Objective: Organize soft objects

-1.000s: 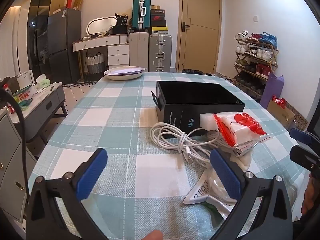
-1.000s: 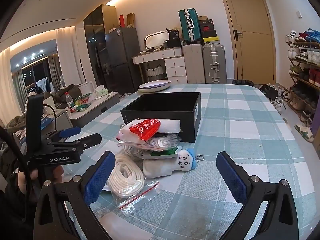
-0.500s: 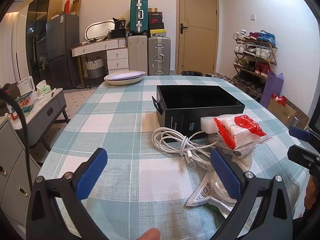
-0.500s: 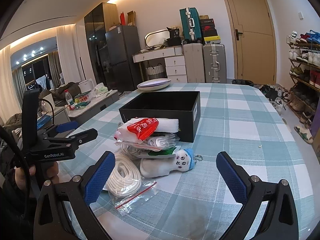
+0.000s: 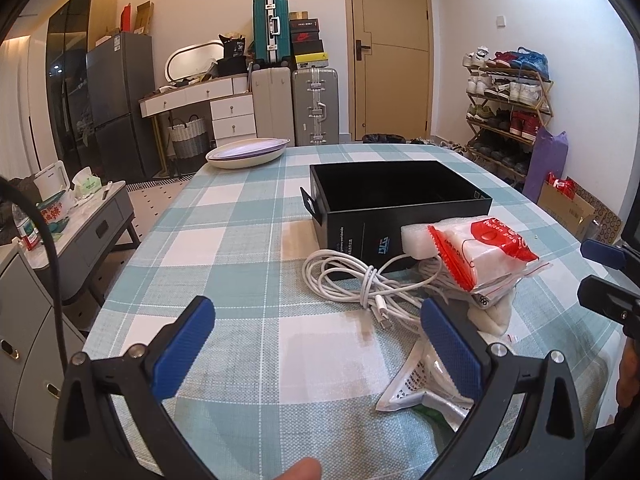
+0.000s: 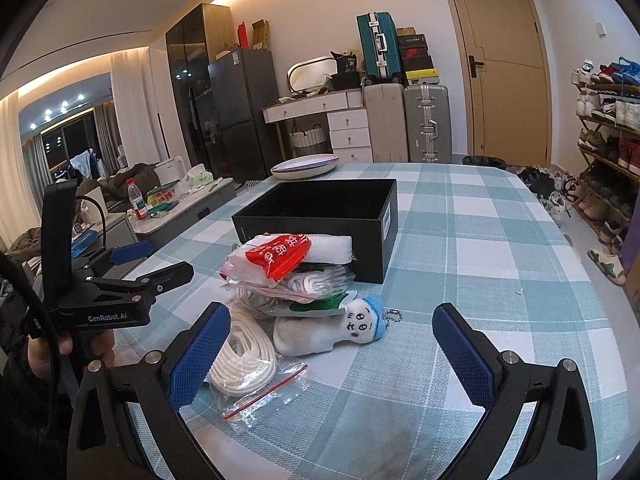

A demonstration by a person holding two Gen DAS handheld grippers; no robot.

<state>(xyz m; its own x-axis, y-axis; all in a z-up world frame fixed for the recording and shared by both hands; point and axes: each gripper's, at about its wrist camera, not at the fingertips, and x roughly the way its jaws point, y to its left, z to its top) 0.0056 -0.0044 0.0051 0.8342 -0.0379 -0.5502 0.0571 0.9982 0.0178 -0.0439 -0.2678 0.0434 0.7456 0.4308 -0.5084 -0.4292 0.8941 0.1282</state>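
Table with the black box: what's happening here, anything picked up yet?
Nothing is picked up yet. A person holds the left gripper and right gripper above the checked table, both open and empty. The black box looks empty. In front of it lies a pile: a red-and-white packet, a loose white cable, a bagged white rope and a small plush keychain. The right gripper faces the plush and rope; the left faces the cable.

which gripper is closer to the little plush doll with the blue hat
Right. The right gripper hangs open just short of the plush doll, which lies between its fingers in view. The left gripper, also open, sits off to the doll's left beyond the pile.
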